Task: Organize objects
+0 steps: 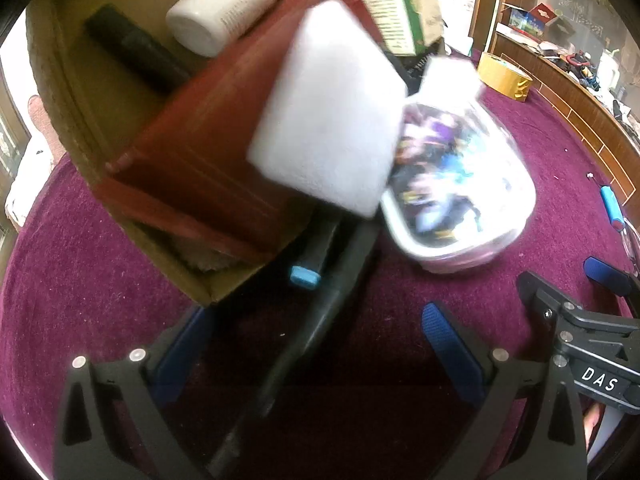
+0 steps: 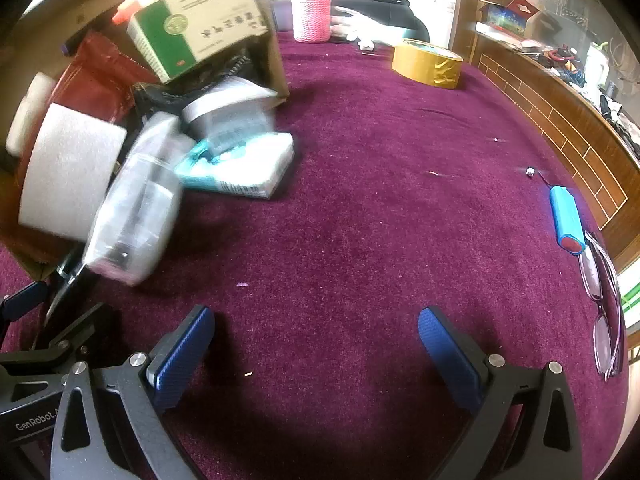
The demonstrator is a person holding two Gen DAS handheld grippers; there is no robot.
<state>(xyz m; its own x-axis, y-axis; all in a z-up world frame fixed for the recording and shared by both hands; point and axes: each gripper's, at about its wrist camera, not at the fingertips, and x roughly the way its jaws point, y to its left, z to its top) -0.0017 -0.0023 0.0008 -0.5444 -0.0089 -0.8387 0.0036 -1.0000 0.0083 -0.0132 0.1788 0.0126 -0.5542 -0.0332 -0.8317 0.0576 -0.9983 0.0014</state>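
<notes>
Both grippers, left (image 1: 320, 344) and right (image 2: 316, 344), have jaws spread, empty; tipped cardboard box (image 2: 276, 60) spills items upper left.

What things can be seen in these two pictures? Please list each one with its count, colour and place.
cardboard box: one, brown, tipped on its side, far left
green and white carton: one, inside the box
white bottle: one, inside the box
white foam block: one, at the box mouth
clear plastic container: one, on the cloth beside the box
teal packet: one, on the cloth
tape roll: one, yellow, far side
blue cylinder: one, right side
glasses: one pair, right edge
left gripper: open
right gripper: open
</notes>
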